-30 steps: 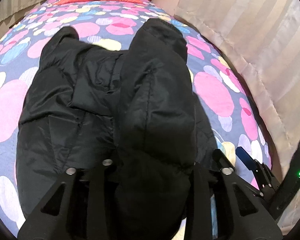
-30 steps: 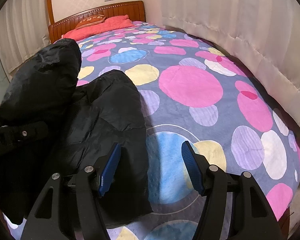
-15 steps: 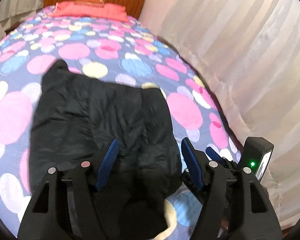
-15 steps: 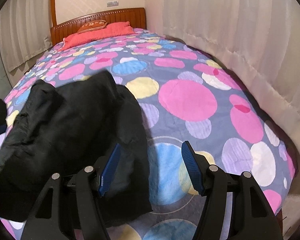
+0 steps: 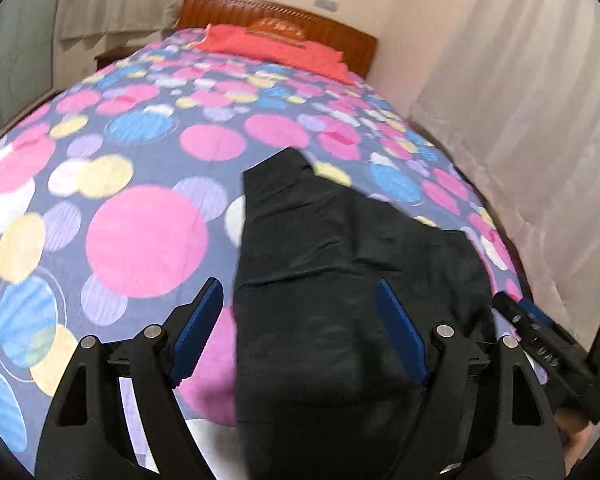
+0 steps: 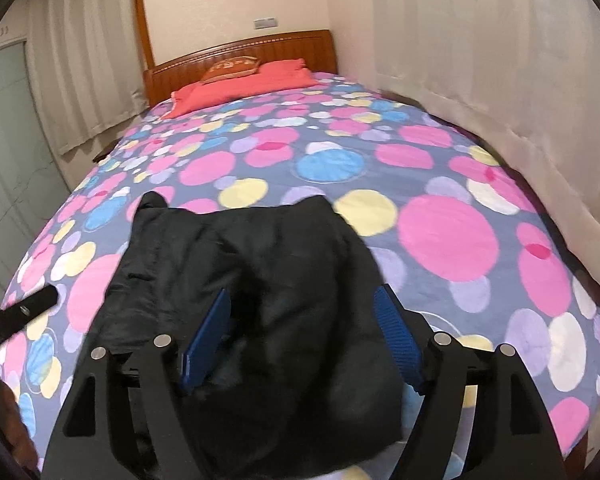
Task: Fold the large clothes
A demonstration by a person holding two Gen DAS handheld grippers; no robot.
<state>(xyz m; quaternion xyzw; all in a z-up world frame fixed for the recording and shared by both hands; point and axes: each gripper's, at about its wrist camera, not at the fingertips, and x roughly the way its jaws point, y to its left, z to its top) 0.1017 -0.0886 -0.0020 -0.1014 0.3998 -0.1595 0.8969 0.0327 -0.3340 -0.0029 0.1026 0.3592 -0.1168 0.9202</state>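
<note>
Both views are lit by soft, warm indoor light with no hard shadows; the pale curtain (image 5: 540, 128) to the right of the jaws reads brightest, nearly washed out in the right wrist view. The black jacket (image 5: 340, 280) between the jaws swallows light, so its folds show only as faint grey sheen. The left wrist view is smeared by motion blur: the dots on the bedspread (image 5: 140, 240) ahead of the jaws have soft edges. Fisheye distortion bulges the bed and bends the headboard (image 6: 240, 60) far beyond the jaws; dark vignette rings every corner.
</note>
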